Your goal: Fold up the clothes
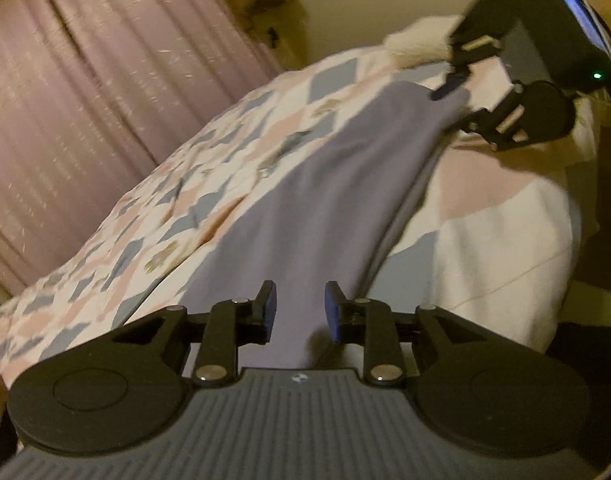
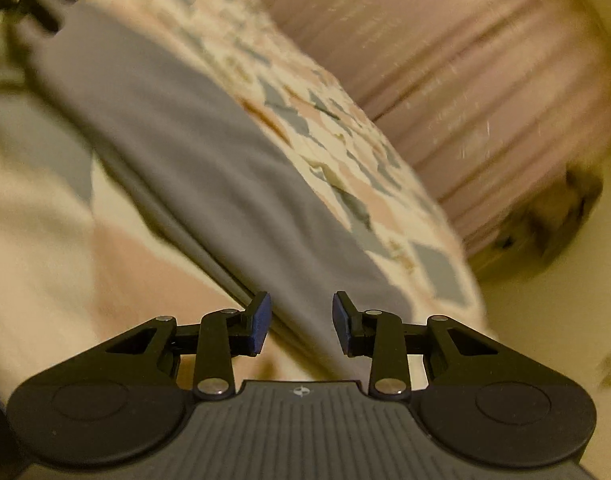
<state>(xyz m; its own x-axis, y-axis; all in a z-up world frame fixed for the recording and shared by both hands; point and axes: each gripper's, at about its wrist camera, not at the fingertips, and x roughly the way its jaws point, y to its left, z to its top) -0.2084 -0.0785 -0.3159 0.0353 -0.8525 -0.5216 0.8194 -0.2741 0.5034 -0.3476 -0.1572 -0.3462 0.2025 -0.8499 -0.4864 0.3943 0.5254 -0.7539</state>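
Note:
A grey-lilac garment [image 1: 325,208] lies stretched as a long folded strip across a patterned bedspread [image 1: 165,216]. My left gripper [image 1: 299,312] is open, its blue pads on either side of the strip's near end. My right gripper [image 1: 455,106] shows in the left wrist view at the strip's far end, jaws apart over the cloth. In the right wrist view the same garment [image 2: 209,168] runs away from my open right gripper [image 2: 301,322], and the left gripper [image 2: 33,4] is a dark blur at the far end.
Pink pleated curtains [image 1: 85,100] hang behind the bed, also in the right wrist view [image 2: 465,92]. A pale furry item [image 1: 417,46] lies on the bed near the right gripper. The bed edge [image 1: 561,208] drops to a dark floor at right.

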